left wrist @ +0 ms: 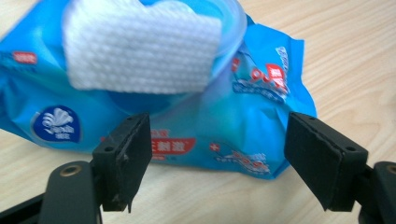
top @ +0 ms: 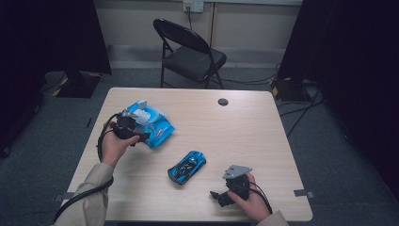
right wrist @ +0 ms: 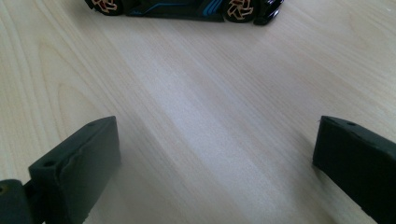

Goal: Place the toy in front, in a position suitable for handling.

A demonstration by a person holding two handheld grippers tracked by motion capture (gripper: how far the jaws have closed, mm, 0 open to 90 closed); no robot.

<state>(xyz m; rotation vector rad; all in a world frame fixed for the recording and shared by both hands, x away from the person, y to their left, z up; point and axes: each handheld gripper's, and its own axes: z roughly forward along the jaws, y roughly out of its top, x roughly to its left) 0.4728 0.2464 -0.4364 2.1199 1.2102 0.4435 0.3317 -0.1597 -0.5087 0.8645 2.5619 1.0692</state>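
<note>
The left tongs [top: 136, 134] were found standing wide open at the near edge of a blue pack of wet wipes [top: 151, 123], with nothing held; in the left gripper view the pack [left wrist: 243, 107] lay just beyond and between the two jaws, untouched by either. Its round lid was seen raised, and a white wipe [left wrist: 140, 49] stood out of the opening, above and ahead of the tongs.

The wipe was judged very light, soft and damp, liable to tear or stretch if pinched at a thin edge; a hold on its free upper fold was considered best. The pack was judged light, limp and slick-skinned, likely to lift with the wipe unless pinned.

The right tongs [top: 220, 197] were likewise found wide open and empty, resting low over the counter [top: 254, 127]. A blue toy car [top: 187, 167] lay ahead of them, well apart, its wheels seen at the top of the right gripper view [right wrist: 187, 7].
</note>
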